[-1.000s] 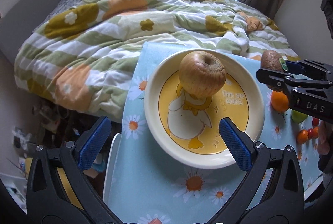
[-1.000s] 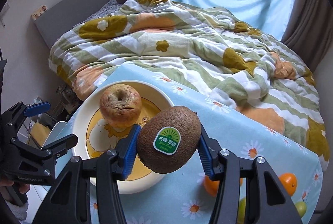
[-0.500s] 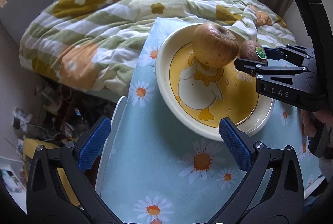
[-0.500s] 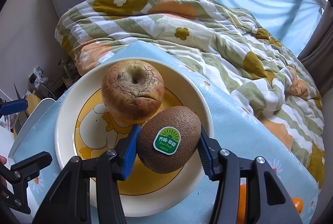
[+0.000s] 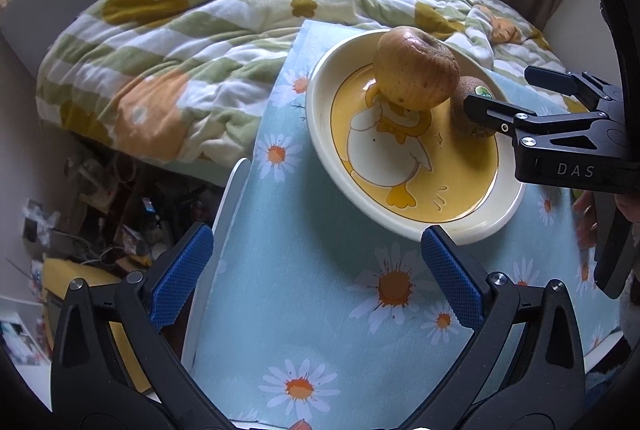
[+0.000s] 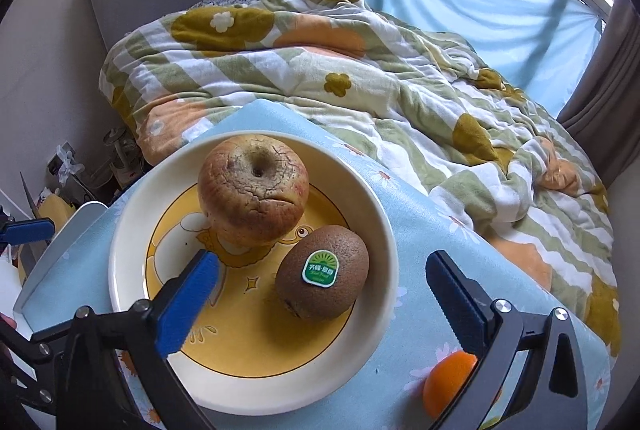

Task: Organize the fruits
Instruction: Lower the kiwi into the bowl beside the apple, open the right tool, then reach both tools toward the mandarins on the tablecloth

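1. Our right claw [image 6: 320, 294] has just been opening; its jaws stand wide, clear of the kiwi [image 6: 322, 283] between them.
2. Kiwi rests on the duck plate [image 6: 132, 230] beside the apple [image 6: 253, 190].
3. Left claw [image 5: 314, 276] hangs open, empty.
4. An orange [image 6: 448, 382] waits on the counter [image 6: 432, 230]; sorting looks unfinished.

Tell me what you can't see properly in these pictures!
- Kiwi: in the left view, mostly hidden by the apple and the right gripper.
- Orange: in the right view, half hidden behind the gripper's finger; not visible in the left view.
- Kiwi's sticker: its writing is too small to read.
- Plate's duck picture: partly covered by both fruits.
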A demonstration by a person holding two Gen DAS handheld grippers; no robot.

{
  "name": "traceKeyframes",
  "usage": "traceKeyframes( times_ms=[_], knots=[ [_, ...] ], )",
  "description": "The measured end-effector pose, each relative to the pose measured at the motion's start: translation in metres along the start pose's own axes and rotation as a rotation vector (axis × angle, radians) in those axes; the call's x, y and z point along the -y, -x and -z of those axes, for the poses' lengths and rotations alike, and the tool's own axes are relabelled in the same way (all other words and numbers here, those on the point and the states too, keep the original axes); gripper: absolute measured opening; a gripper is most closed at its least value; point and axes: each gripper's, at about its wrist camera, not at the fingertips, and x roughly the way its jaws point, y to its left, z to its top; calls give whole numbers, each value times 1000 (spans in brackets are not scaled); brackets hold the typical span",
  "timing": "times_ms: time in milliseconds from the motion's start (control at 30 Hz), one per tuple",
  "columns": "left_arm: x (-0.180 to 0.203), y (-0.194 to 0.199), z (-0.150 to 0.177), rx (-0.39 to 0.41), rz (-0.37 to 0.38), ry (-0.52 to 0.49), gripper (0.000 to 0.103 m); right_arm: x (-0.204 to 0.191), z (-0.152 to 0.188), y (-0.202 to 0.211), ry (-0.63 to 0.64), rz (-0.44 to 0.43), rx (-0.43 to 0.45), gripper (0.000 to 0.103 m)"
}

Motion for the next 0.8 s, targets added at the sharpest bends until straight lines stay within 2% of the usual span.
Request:
traceKeyframes(
  times_ms=[233,467,800],
  knots=[
    [-5,21,-7,20,-1,-2,103,0,0,24,-41,-3,-8,103],
    [3,51,-21,78,22,-70,103,3,3,73,-114,13,36,103],
    [43,70,-34,122,124,-183,103,32,31,151,-274,146,75,103]
  ],
)
